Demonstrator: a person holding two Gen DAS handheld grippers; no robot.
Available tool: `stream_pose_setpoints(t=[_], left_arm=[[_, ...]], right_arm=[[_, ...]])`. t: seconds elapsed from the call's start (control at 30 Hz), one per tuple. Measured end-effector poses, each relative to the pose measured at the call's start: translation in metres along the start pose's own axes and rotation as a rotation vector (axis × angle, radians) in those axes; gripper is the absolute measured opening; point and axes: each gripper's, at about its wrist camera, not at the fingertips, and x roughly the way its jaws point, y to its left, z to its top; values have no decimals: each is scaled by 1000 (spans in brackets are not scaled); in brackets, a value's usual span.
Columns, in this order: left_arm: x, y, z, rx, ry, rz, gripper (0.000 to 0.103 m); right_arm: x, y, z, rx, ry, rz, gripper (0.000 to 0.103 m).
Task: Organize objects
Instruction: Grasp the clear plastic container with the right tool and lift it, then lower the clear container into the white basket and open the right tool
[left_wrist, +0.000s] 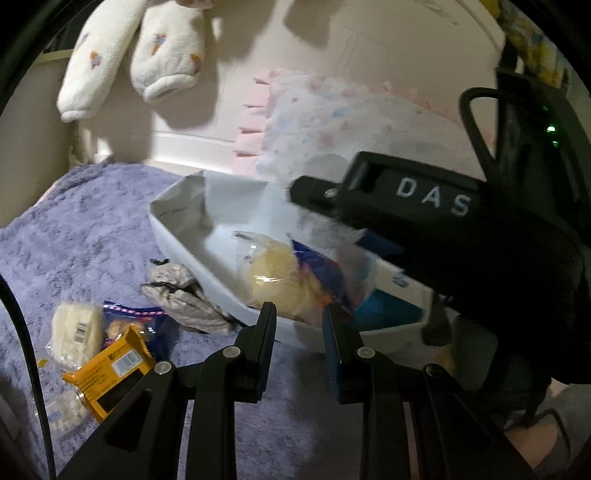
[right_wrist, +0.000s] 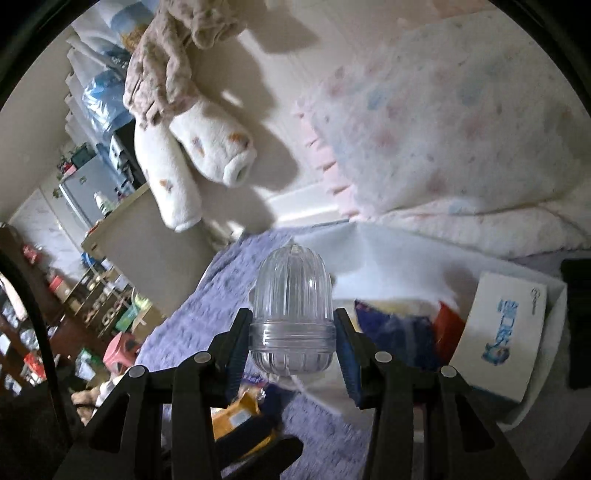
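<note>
Progress stands partway. Left wrist view: the white bin (left_wrist: 177, 236) rests on the purple blanket (left_wrist: 81, 236) toward its far edge, and already contains a yellowish bagged item (left_wrist: 273, 273), blue packets (left_wrist: 317, 273) and a blue box (left_wrist: 388, 310). Outside it, near the blanket's left edge, lie a white wrapped pack (left_wrist: 75, 328), an orange packet (left_wrist: 110, 376) and a blue snack bag (left_wrist: 136, 317); a crumpled grey wrapper (left_wrist: 184, 295) touches the bin's near wall. The left gripper (left_wrist: 299, 321) hangs before the bin with fingers spread and nothing between them. Right wrist view: the right gripper (right_wrist: 291, 332) pinches a clear ribbed jar (right_wrist: 291, 306) by its collar, held in the air just beside the bin (right_wrist: 554, 306), where a white carton with blue print (right_wrist: 506, 332) leans against the wall. By this evidence, the jar and the loose items on the blanket remain to be binned.
</note>
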Motion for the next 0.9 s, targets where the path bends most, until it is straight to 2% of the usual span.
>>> stream_pose_setpoints(t=[0.13, 0.17, 0.27, 0.37, 0.47, 0.57, 0.77, 0.8, 0.9], left_arm=[[9, 7, -4, -22, 18, 19, 25], [9, 7, -5, -18, 21, 26, 25], [11, 8, -7, -1, 27, 51, 25], [11, 8, -9, 2, 32, 59, 25], [14, 8, -11, -1, 40, 54, 25], [16, 6, -11, 1, 48, 36, 25], [14, 5, -12, 1, 42, 36, 25], [12, 5, -11, -2, 38, 32, 25], [9, 8, -9, -17, 26, 23, 25]], right_arm=[[8, -8, -1, 11, -30, -46, 42], [15, -11, -2, 21, -1, -57, 42], [31, -17, -7, 61, 87, -18, 42], [54, -22, -16, 108, 207, -10, 42], [64, -30, -21, 160, 271, 12, 42], [59, -38, -18, 201, 256, 33, 42], [39, -37, -13, 207, 124, 37, 46], [34, -36, -11, 206, 102, 42, 48], [19, -33, -7, 192, 21, 49, 66]])
